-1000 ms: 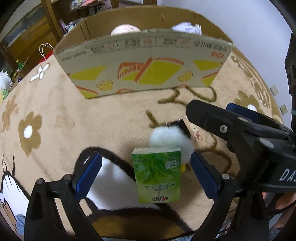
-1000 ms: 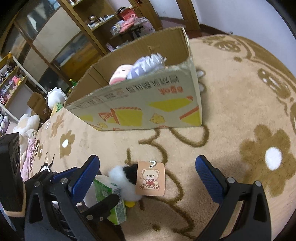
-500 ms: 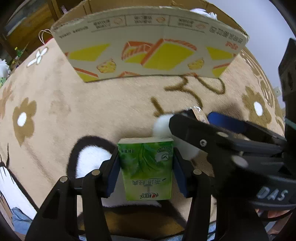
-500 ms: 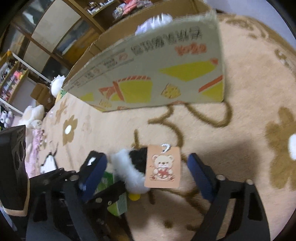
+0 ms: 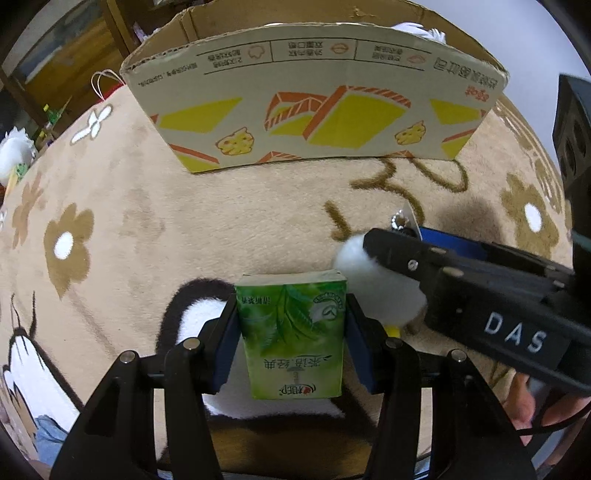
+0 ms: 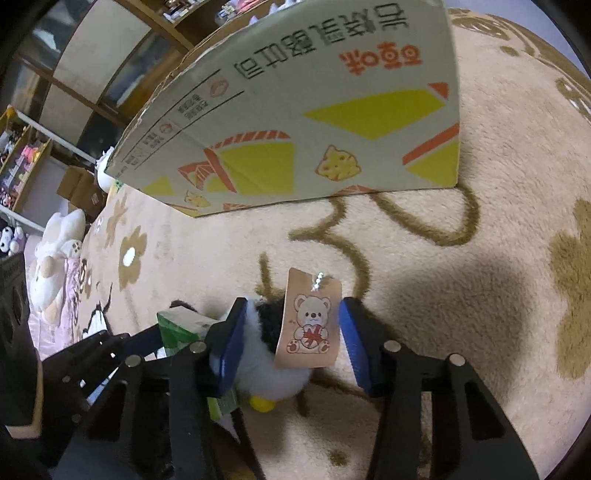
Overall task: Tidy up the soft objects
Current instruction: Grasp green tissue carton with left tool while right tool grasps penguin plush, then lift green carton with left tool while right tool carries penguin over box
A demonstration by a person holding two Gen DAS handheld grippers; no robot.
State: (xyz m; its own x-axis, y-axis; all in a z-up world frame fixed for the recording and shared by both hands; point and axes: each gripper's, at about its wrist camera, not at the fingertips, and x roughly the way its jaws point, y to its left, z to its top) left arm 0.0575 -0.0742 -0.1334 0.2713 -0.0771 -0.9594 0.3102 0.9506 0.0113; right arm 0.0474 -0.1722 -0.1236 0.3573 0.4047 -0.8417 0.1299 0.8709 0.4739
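A green tissue pack [image 5: 291, 332] stands on the beige carpet, and my left gripper [image 5: 291, 334] is shut on it, its blue pads pressing both sides. Just to its right lies a small white-and-black plush toy [image 6: 258, 354] with a yellow foot and a bear-print card tag [image 6: 310, 328]. My right gripper [image 6: 291, 343] straddles the toy and its jaws are closing. One pad [image 6: 231, 339] touches the white fluff, while the other sits at the tag's edge, clear of the toy's body. In the left wrist view the right gripper [image 5: 424, 240] lies across the plush toy [image 5: 373, 280]. A printed cardboard box [image 5: 314, 110] stands open-topped just beyond.
The box [image 6: 295, 129] holds soft toys, one white one [image 5: 417, 29] showing over its rim. More plush animals [image 6: 55, 258] lie at the carpet's left edge by wooden shelving [image 6: 92, 74]. A person's hand [image 5: 535, 406] shows at lower right. Bare carpet [image 6: 480, 184] stretches to the right.
My left gripper closed onto the tissue pack. My right gripper came down over the plush toy and its wide jaws narrowed around it. The box looms closer in both views.
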